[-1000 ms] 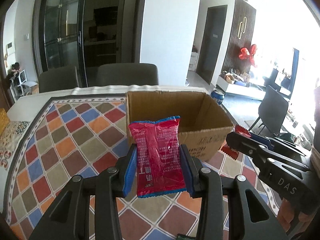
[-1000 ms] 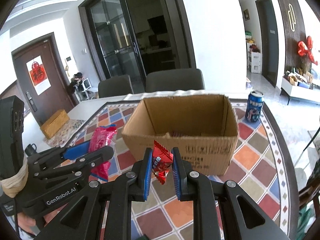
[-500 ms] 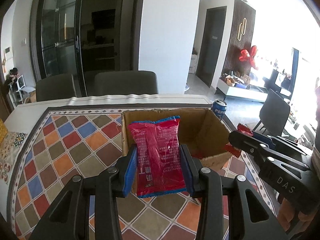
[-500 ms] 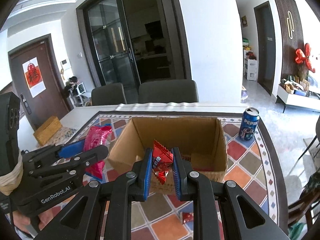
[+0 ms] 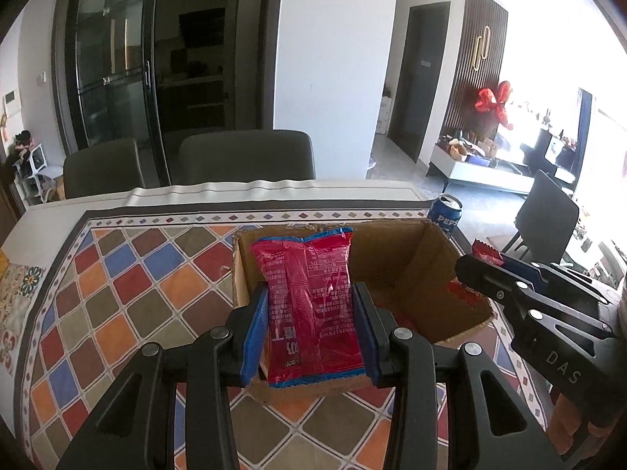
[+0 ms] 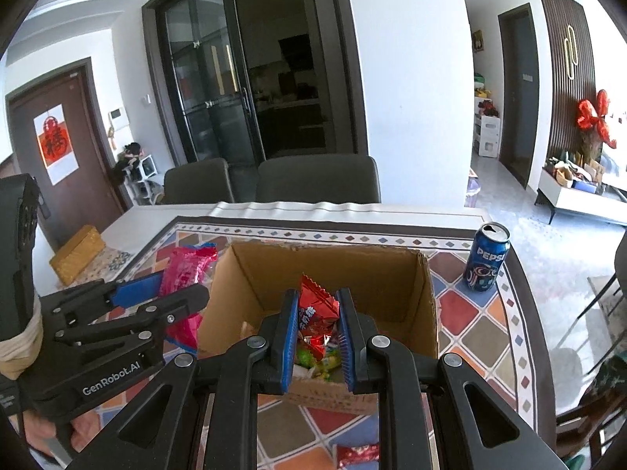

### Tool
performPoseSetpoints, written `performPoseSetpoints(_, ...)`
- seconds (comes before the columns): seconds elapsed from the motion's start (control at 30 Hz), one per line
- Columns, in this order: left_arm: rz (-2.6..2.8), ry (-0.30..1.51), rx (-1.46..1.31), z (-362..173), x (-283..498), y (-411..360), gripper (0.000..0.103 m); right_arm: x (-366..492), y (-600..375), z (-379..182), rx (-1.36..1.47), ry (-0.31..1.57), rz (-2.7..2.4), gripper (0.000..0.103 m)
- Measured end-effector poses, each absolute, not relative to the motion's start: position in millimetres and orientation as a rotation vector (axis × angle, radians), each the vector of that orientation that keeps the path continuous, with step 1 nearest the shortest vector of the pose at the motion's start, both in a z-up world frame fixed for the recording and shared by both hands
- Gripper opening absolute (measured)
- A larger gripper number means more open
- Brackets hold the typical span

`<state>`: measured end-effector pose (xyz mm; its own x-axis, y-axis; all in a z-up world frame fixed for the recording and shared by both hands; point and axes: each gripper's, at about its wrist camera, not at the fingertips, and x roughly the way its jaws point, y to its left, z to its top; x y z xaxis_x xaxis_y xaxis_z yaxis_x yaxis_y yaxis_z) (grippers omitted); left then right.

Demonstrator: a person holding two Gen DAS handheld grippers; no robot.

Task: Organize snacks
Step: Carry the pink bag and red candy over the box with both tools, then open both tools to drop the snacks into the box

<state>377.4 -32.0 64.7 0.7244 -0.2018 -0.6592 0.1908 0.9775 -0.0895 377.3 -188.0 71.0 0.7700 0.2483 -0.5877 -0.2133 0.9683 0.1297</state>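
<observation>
An open cardboard box (image 5: pixel 395 258) (image 6: pixel 250 274) stands on the patterned tablecloth. My left gripper (image 5: pixel 311 313) is shut on a tall pink-red snack bag (image 5: pixel 309 301) held upright over the box's near left part; the same bag (image 6: pixel 184 274) shows at the box's left wall in the right wrist view. My right gripper (image 6: pixel 315 309) is shut on a small red snack packet (image 6: pixel 315 305) above the box's opening, with several green and yellow wrapped snacks (image 6: pixel 319 360) lying inside below it. In the left wrist view the right gripper (image 5: pixel 476 262) enters from the right with its red packet (image 5: pixel 486 252).
A blue Pepsi can (image 6: pixel 486 258) (image 5: pixel 444 215) stands beyond the box's far right corner. A small red wrapped snack (image 6: pixel 358 454) lies on the cloth in front of the box. A yellow box (image 6: pixel 76 254) sits at far left. Two grey chairs (image 6: pixel 317 180) stand behind the table.
Both grippers have moved forward with their snacks, from in front of the box to over its opening. The box's inside with snacks has come into view.
</observation>
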Motion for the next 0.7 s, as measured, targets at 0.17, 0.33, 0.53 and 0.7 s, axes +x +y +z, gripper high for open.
performPoseSetpoints(0.17, -0.203, 0.731, 0.0, 61.5, 388.7, -36.9, 0.044, 390.3, -188.6, 66.5, 0.049, 0.656, 0.221, 0.02)
performPoseSetpoints(0.33, -0.177, 0.704, 0.044, 64.2, 382.0, -41.1, 0.052, 394.9, -190.6, 60.7, 0.054, 0.682, 0.185, 0.035)
performPoseSetpoints(0.53, -0.18, 0.697, 0.022, 66.1, 360.2, -34.0, 0.058, 382.1, -191.5, 56.2, 0.046, 0.695, 0.182, 0.035)
performPoseSetpoints(0.7, -0.19, 0.694, -0.004, 65.5, 334.4, -29.1, 0.059, 358.5, -190.5, 58.8, 0.032, 0.686, 0.193, 0.038)
